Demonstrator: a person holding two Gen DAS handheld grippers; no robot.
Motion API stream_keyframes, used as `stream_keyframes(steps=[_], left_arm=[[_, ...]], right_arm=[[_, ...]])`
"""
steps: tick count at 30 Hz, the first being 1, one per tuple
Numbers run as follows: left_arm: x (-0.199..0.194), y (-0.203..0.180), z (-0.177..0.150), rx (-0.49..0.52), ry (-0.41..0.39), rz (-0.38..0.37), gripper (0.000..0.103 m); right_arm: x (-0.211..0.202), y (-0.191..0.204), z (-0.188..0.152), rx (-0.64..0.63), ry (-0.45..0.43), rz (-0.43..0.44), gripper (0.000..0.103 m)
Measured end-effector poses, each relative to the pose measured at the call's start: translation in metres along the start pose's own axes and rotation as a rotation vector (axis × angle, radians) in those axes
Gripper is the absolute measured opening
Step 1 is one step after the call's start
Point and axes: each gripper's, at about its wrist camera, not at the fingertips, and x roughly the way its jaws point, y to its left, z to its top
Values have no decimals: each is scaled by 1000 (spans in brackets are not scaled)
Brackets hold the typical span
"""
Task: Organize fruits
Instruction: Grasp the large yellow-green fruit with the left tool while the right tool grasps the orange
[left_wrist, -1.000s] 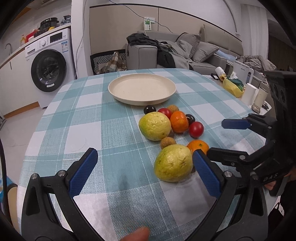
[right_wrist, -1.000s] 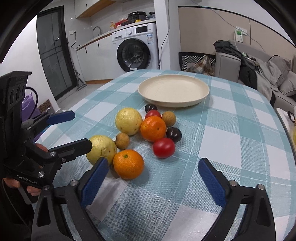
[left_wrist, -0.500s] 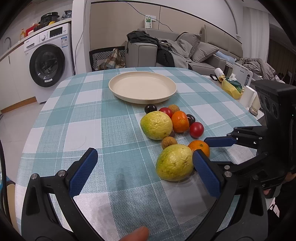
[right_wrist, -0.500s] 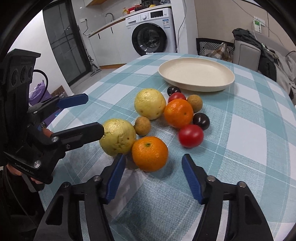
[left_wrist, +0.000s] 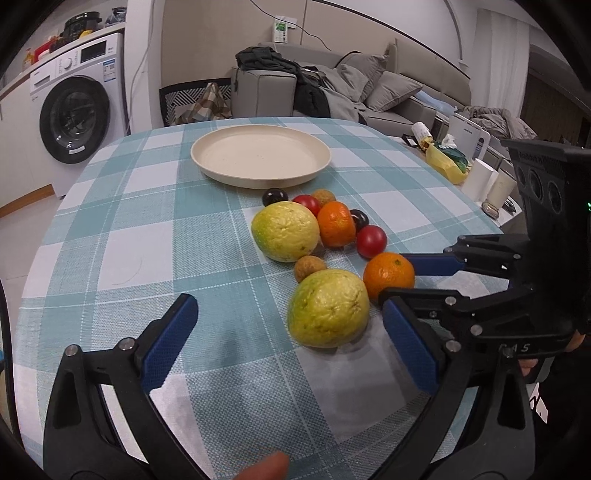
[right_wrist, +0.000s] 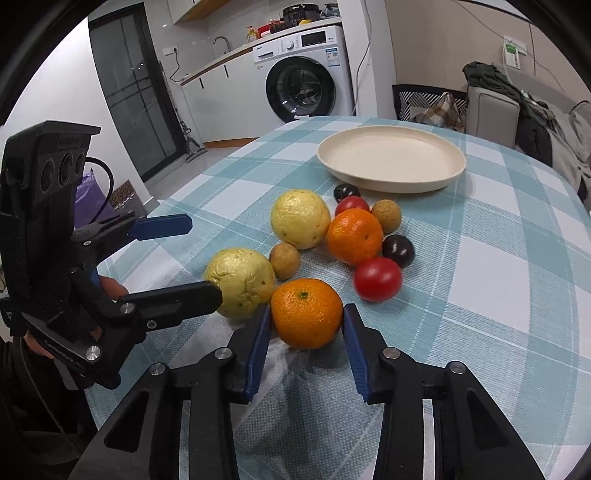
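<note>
Several fruits lie in a cluster on the checked table before an empty cream plate (left_wrist: 260, 157) (right_wrist: 391, 158). My right gripper (right_wrist: 306, 325) has its blue pads against both sides of the near orange (right_wrist: 306, 314) (left_wrist: 388, 275), which rests on the cloth. My left gripper (left_wrist: 288, 339) is open, its pads either side of the near yellow-green citrus (left_wrist: 328, 308) (right_wrist: 240, 282) without touching. Behind lie a second citrus (left_wrist: 285, 230), a second orange (left_wrist: 336, 229), a red tomato (left_wrist: 371, 242), dark plums and small brown fruits.
The table edge (left_wrist: 491, 221) runs close on the right, with a yellow bag (left_wrist: 445, 162) and white cups (left_wrist: 484, 181) beyond it. A washing machine (right_wrist: 306, 85) and a sofa (left_wrist: 332, 88) stand behind the table.
My right gripper moved forward and narrowed its jaws from wide open until the pads meet the near orange. My left gripper shifted slightly closer to the near citrus.
</note>
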Motion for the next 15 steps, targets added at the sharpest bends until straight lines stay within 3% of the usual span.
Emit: stream_keyframes(steps=[5, 13, 15], left_arm=[[12, -4, -2, 10, 55, -43, 78], [25, -12, 0, 0, 88, -79, 68], [28, -11, 1, -15, 101, -95, 50]], right_arm=[[-5, -7, -1, 20, -8, -20, 40], [-7, -13, -2, 36, -13, -31, 40], [-7, -14, -2, 38, -14, -36, 40]])
